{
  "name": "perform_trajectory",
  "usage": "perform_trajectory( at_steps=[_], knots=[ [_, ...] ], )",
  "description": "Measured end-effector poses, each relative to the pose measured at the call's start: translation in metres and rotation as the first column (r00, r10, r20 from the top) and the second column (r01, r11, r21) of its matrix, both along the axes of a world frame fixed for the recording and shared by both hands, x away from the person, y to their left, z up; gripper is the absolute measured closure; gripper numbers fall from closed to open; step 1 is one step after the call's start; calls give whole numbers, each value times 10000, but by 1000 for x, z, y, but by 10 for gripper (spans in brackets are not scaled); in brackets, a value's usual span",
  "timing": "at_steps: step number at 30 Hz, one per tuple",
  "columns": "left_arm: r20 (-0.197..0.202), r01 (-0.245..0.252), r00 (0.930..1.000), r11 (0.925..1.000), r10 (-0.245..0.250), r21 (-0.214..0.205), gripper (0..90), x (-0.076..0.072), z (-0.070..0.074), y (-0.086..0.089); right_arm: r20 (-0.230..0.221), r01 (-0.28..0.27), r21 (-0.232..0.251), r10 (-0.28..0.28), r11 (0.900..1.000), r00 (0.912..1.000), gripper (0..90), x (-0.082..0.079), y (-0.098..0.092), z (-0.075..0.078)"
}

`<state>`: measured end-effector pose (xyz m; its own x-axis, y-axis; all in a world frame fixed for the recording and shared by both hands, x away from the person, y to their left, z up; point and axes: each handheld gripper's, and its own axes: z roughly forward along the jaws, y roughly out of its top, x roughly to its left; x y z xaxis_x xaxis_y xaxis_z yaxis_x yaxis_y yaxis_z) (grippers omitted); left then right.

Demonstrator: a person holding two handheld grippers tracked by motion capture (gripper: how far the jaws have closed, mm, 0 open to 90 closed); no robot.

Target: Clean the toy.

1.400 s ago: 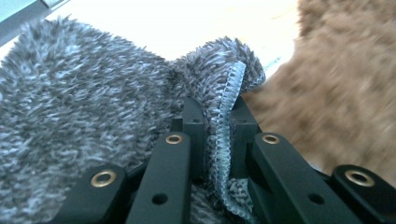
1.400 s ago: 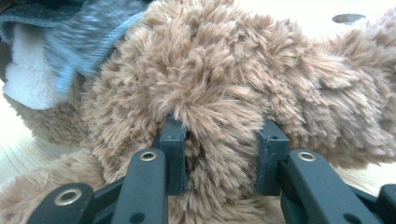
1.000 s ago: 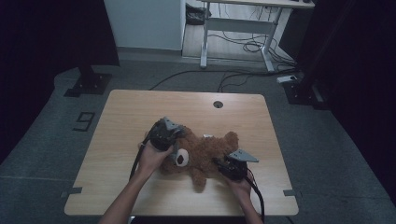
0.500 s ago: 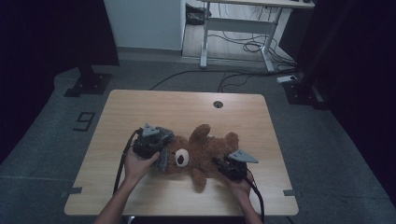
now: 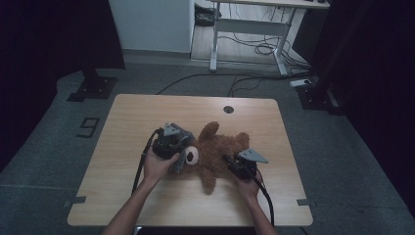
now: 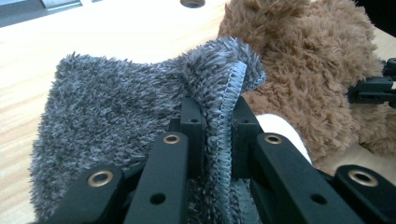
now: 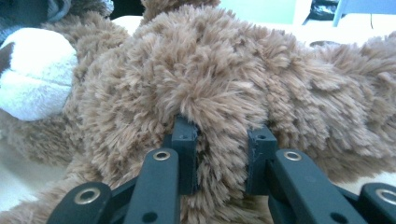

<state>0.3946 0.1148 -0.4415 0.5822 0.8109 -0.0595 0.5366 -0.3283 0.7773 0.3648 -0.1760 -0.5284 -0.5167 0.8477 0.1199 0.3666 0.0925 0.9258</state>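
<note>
A brown teddy bear (image 5: pixel 222 147) lies in the middle of the wooden table (image 5: pixel 142 117), its white muzzle (image 5: pixel 192 155) pointing left. My left gripper (image 5: pixel 182 160) sits at the bear's head, shut on a fluffy grey cloth (image 6: pixel 121 102). In the left gripper view the cloth's stitched hem is pinched in my left gripper (image 6: pixel 217 114), with the bear (image 6: pixel 303 60) just behind. My right gripper (image 5: pixel 231 164) is at the bear's lower side. Its jaws have just been closing and pinch a tuft of the bear's fur (image 7: pixel 210 79) in my right gripper (image 7: pixel 219 130).
A round cable hole (image 5: pixel 228 108) sits near the table's far edge. Beyond the table stand a white desk frame (image 5: pixel 244 34) and loose cables (image 5: pixel 259 49) on the floor. A taped mark (image 5: pixel 88 127) lies on the floor at left.
My left gripper, with the grey cloth, swung left away from the bear, then came back to its head. The right hand stayed at the bear's lower side.
</note>
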Motion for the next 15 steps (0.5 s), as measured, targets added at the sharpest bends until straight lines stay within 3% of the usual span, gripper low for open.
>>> perform_trajectory(
  at_steps=[3,8,12,15],
  knots=[
    [26,-92,10000,9999,92,50,793,11,3,-5,271,68,-242,-62,9997,9996,709,13,1,-1],
    [-135,3,9999,9995,1,311,786,29,5,-20,350,83,-338,-71,9994,9994,702,26,3,-1],
    [-473,-15,9989,9993,33,384,785,43,4,-28,429,-1,-474,21,9989,9991,689,25,3,-2],
    [-829,62,9966,9993,-32,362,789,45,-6,-31,388,-166,-466,184,9988,9991,665,23,2,-2]
  ],
)
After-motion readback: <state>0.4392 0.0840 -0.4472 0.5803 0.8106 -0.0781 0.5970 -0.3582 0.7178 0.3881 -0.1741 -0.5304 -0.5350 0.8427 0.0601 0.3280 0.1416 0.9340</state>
